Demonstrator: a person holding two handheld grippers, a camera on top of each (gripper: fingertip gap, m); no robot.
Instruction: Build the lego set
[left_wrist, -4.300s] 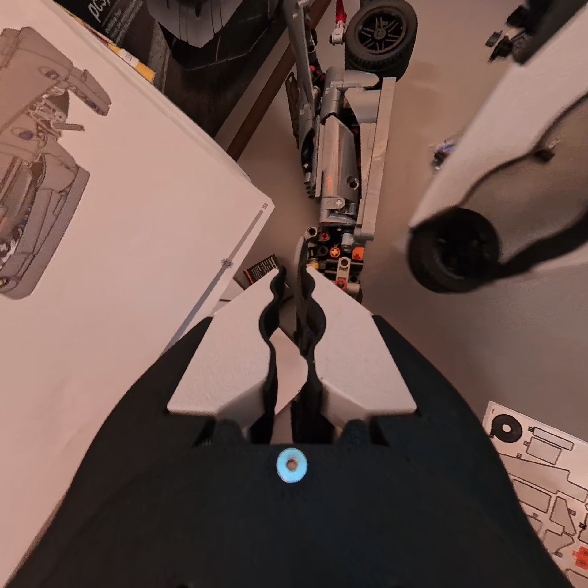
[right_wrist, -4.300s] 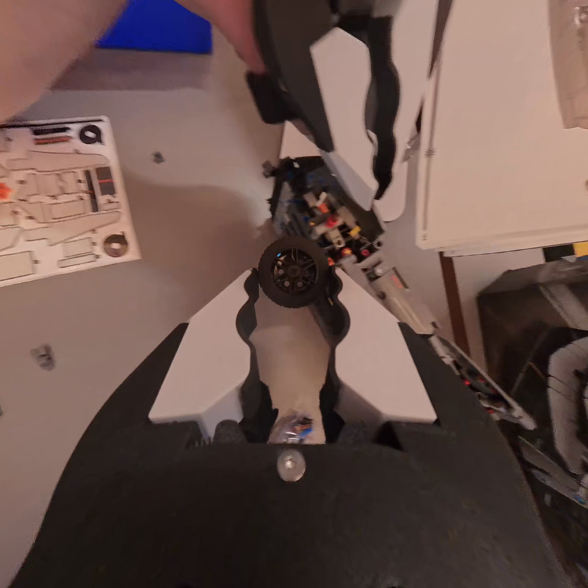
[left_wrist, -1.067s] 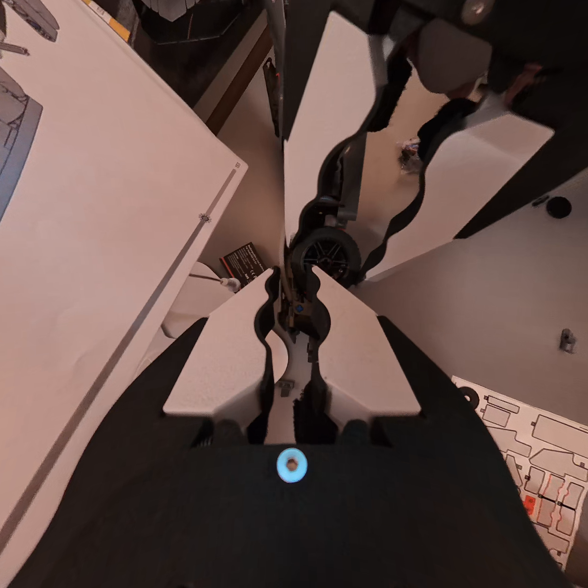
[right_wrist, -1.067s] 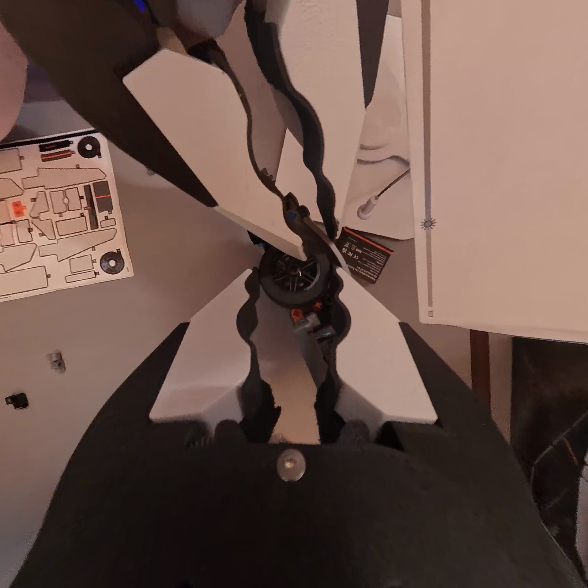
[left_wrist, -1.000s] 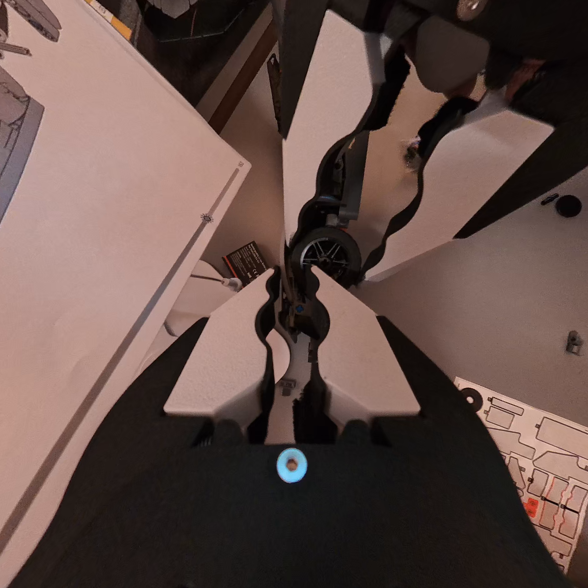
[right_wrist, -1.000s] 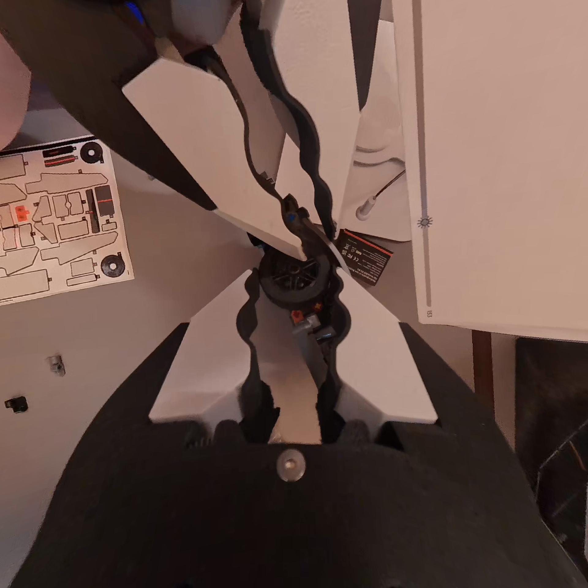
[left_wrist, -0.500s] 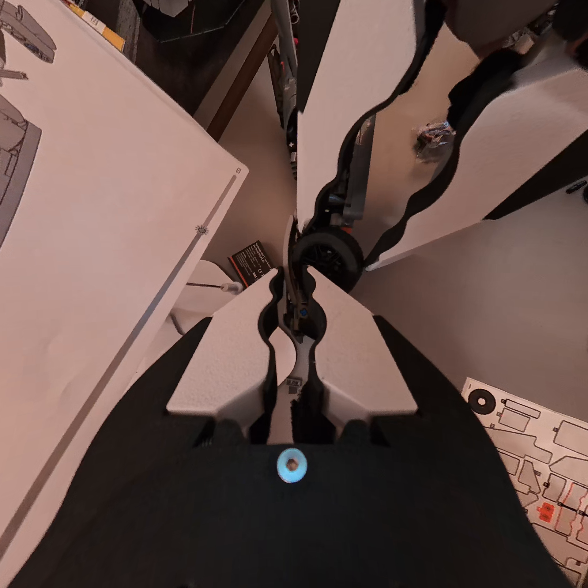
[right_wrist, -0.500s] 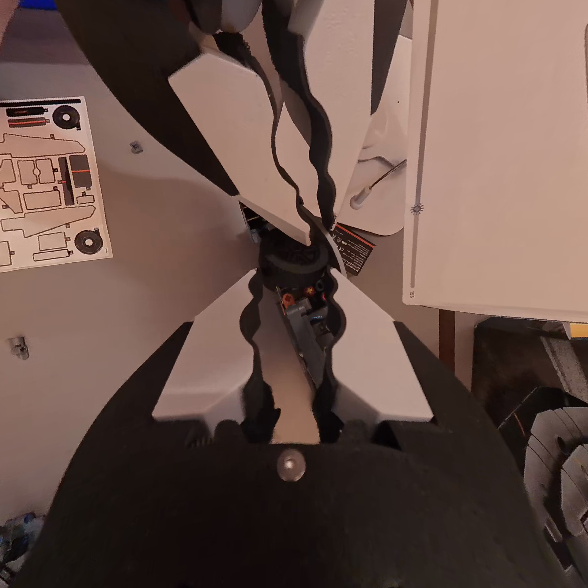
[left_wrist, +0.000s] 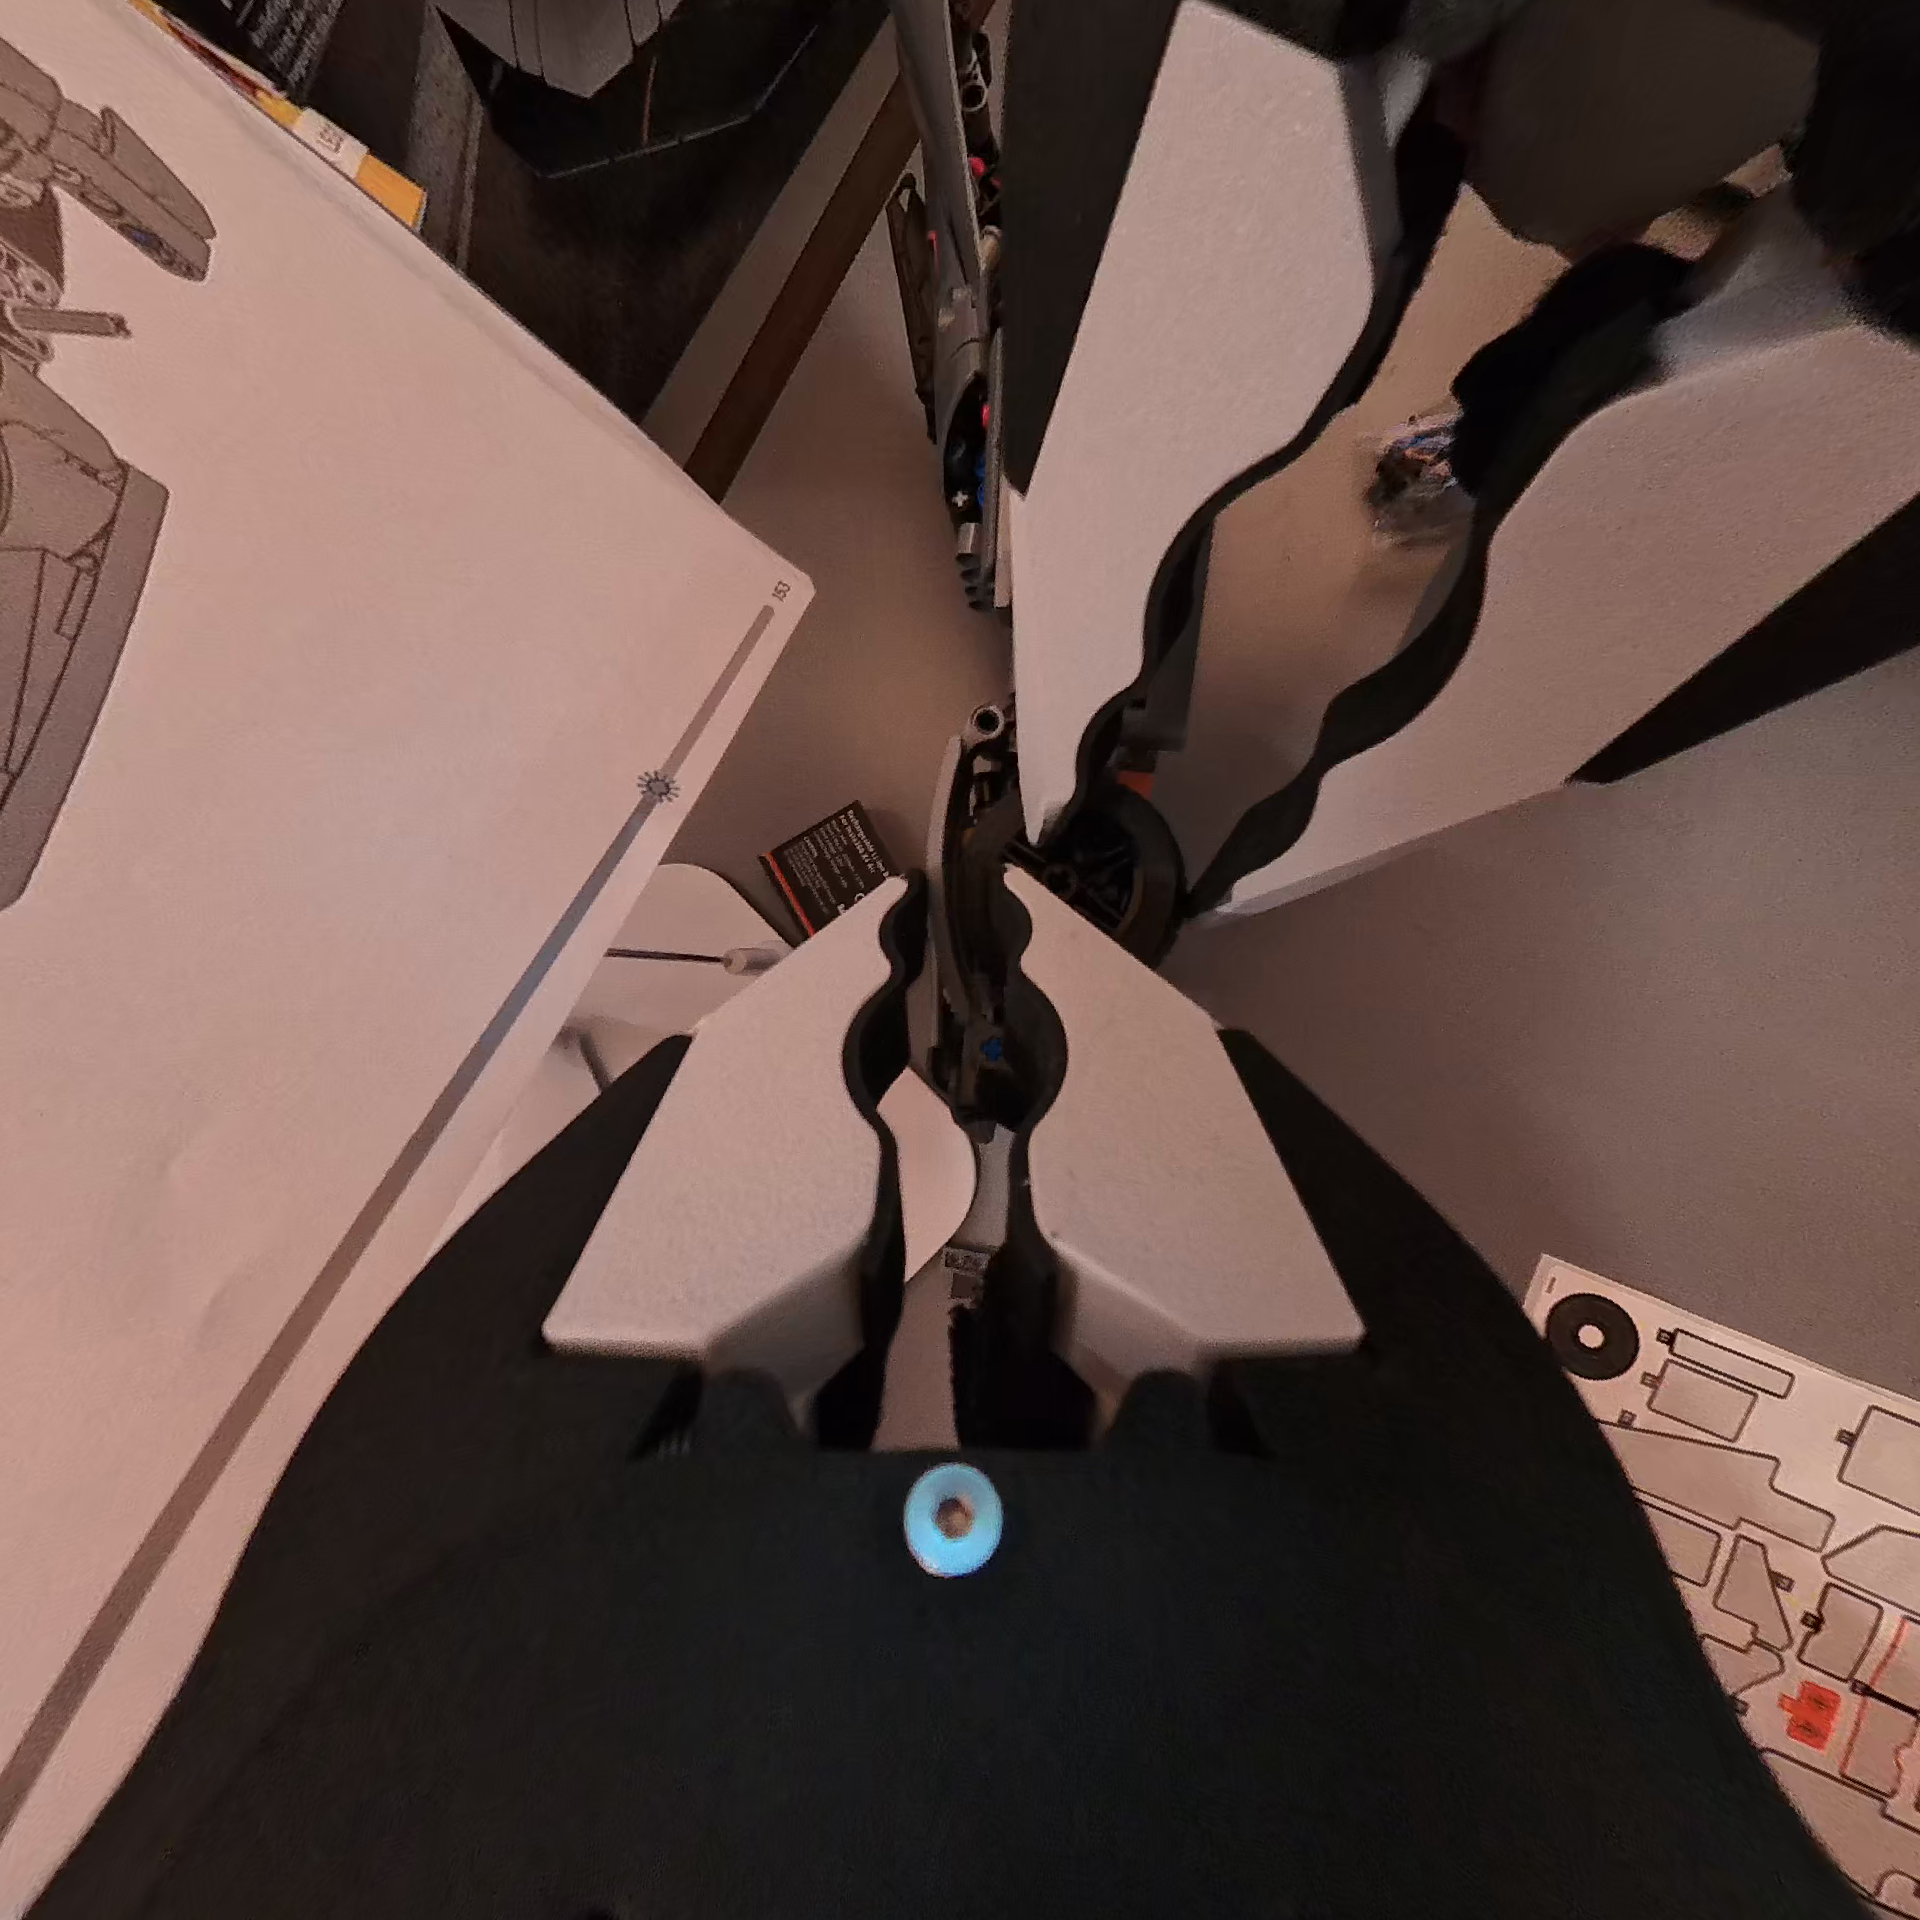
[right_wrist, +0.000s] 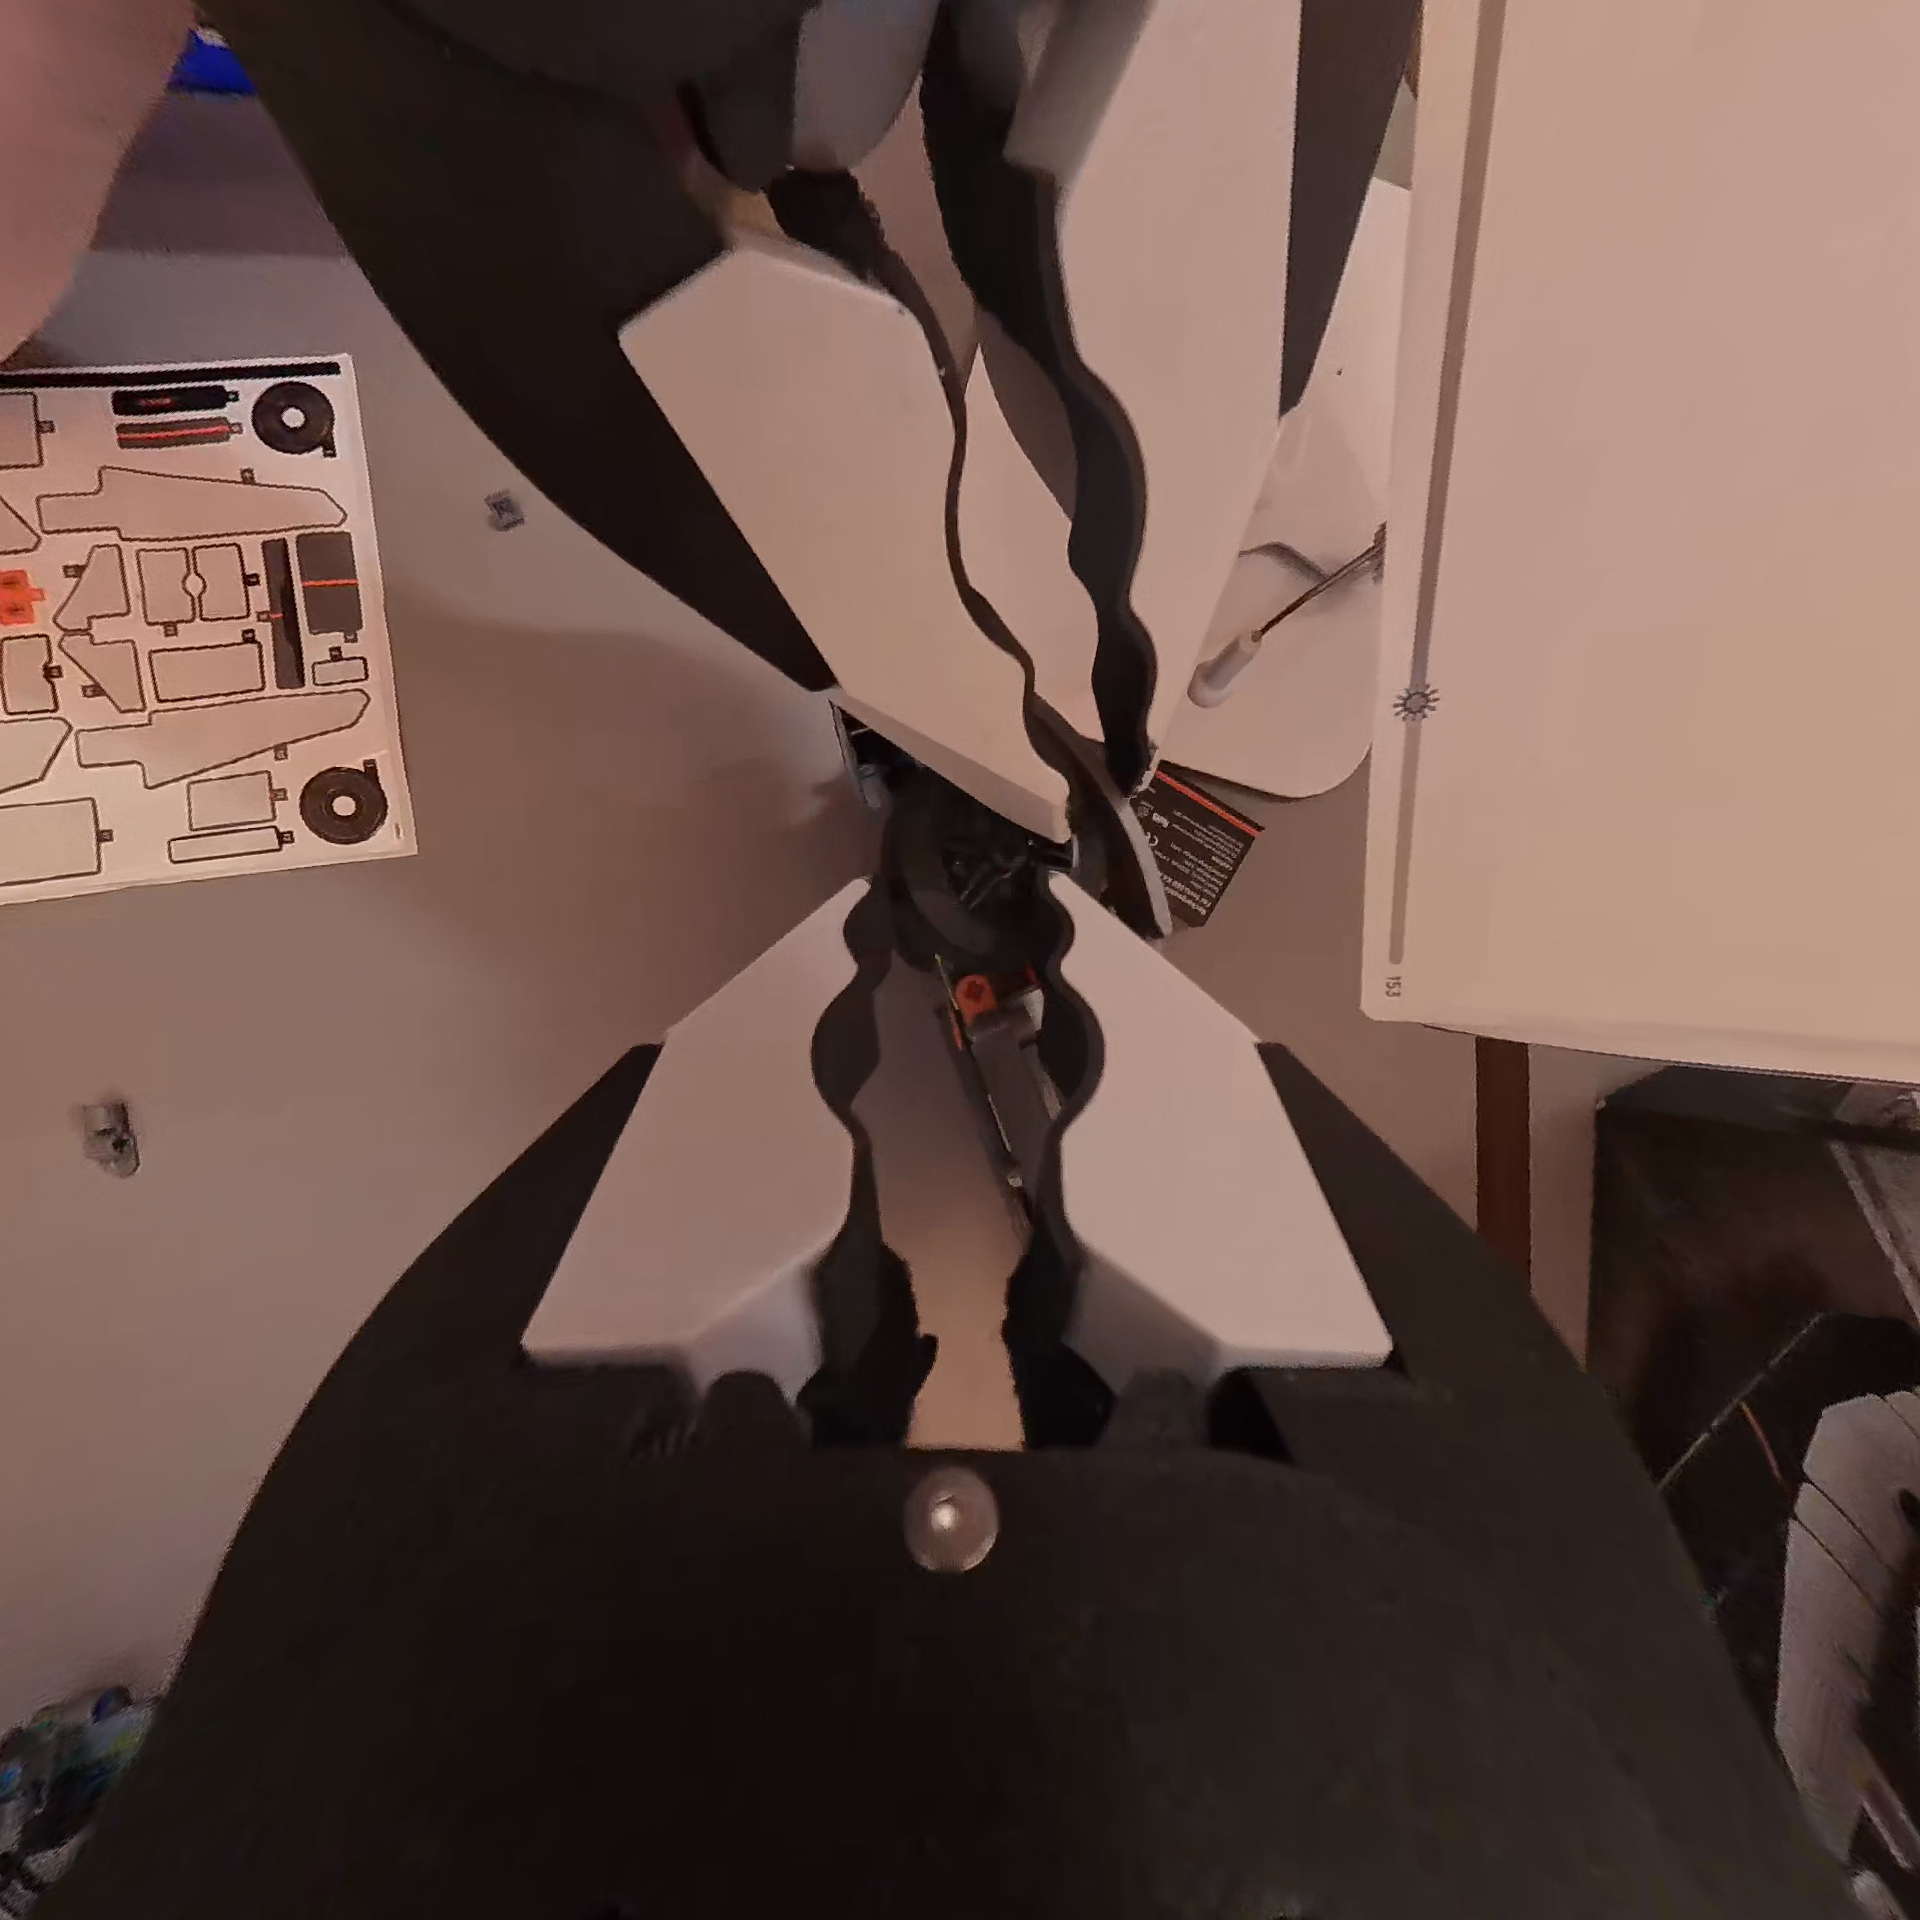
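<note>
A grey lego car model (left_wrist: 951, 312) lies lengthwise on the table. My left gripper (left_wrist: 956, 899) is shut on a thin curved grey and black panel (left_wrist: 961, 935) at the model's near end. My right gripper (right_wrist: 961, 904) is shut on a black wheel (right_wrist: 951, 883), which is pressed against that same end of the model (right_wrist: 1003, 1081). In the left wrist view the wheel (left_wrist: 1127, 868) sits between the right gripper's fingertips (left_wrist: 1049, 800), just beyond my left fingertips. In the right wrist view the left gripper (right_wrist: 1091, 769) comes down from above and meets the wheel.
An open instruction booklet (left_wrist: 364, 727) (right_wrist: 1662, 520) lies beside the model. A sticker sheet (left_wrist: 1766, 1507) (right_wrist: 177, 623) is on the other side. A small black card (left_wrist: 831, 857) and a white device with a cable (left_wrist: 665, 935) lie near the fingertips. A loose piece (right_wrist: 109, 1138) and a parts bag (left_wrist: 1413, 478) lie on the table. The grippers are tip to tip, or close to it. The left tips stand about 12 centimeters off the small black card (left_wrist: 831, 857). The right camera catches it too, in the right wrist view (right_wrist: 1199, 860).
The right gripper brought the wheel to the model end held by the left gripper. Over the last second both grippers shifted and tilted together; the wheel now shows more edge-on.
</note>
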